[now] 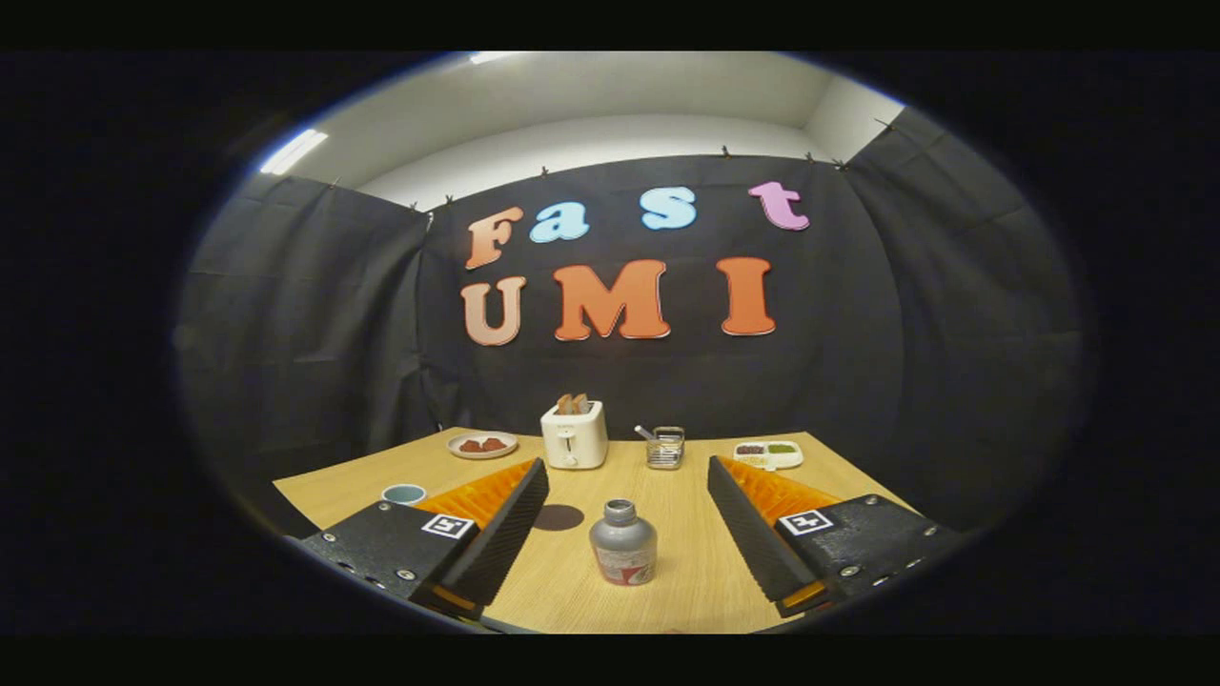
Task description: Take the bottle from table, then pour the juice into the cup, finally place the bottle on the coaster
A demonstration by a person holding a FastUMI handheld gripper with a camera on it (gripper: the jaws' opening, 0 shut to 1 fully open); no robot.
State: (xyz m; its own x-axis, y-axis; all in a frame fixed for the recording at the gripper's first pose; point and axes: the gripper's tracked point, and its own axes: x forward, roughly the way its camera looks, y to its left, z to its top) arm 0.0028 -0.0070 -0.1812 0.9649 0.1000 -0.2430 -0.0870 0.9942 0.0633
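- My gripper (pixel 624 505) has its 2 fingers spread wide, since the upright bottle (pixel 622 544) stands between them, untouched.
- Cup (pixel 404 494) and coaster (pixel 558 517) wait toward the table's (pixel 686 591) left edge, for pouring later.

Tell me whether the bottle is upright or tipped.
Upright: the bottle stands on its base on the table, neck up, between the open gripper's fingers, untouched.

No legible text besides wall.

Handheld gripper (pixel 627 476) with 2 wedge-shaped fingers

Each finger (pixel 510 529) has a ridged inner face and ribbed top, mounted on a black block with silver screw heads. Each block carries 1 small square black-and-white marker (pixel 448 526). The fingers stand wide apart.
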